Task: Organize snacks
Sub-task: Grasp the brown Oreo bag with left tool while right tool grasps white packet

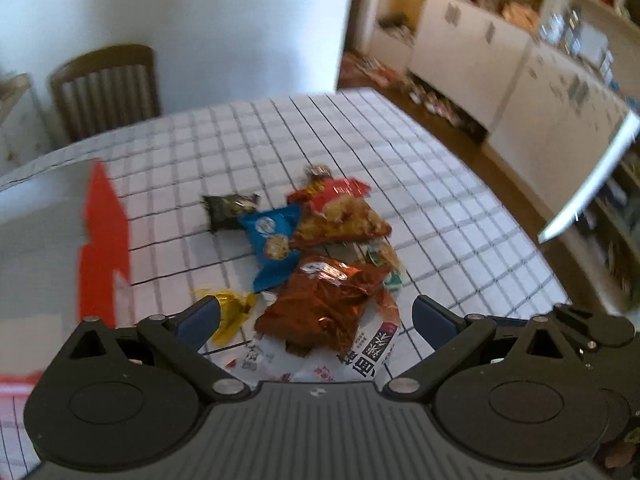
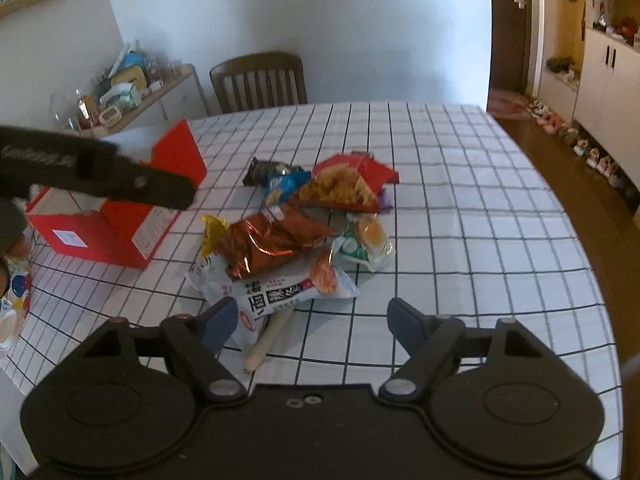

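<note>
On the tabletop [image 2: 460, 184], spread with a white cloth ruled in dark squares, a heap of snack packets lies near the middle. At the near end of the heap is a white packet with large black characters [image 2: 276, 294], and a crumpled copper-brown foil bag [image 2: 272, 242] rests on top of it. A yellow wrapper [image 2: 211, 232] pokes out beside the foil bag toward the left edge. Farther back lie a blue packet [image 2: 286, 185], a small black packet [image 2: 266, 170] and a red-and-orange chip bag [image 2: 346, 186], touching one another. A clear green-and-white pack holding a round bun [image 2: 366, 242] sits on the heap's right side. An open red cardboard box [image 2: 120, 220] stands near the left edge, apart from the heap.

The right gripper [image 2: 312, 322] hovers over the near edge of the heap, its jaws spread wide with nothing held; the white packet's corner lies below its left finger. The left gripper [image 1: 316, 320] hangs above the foil bag and yellow wrapper, jaws also wide apart and empty. A wooden chair [image 2: 258, 80] stands beyond the far edge.
</note>
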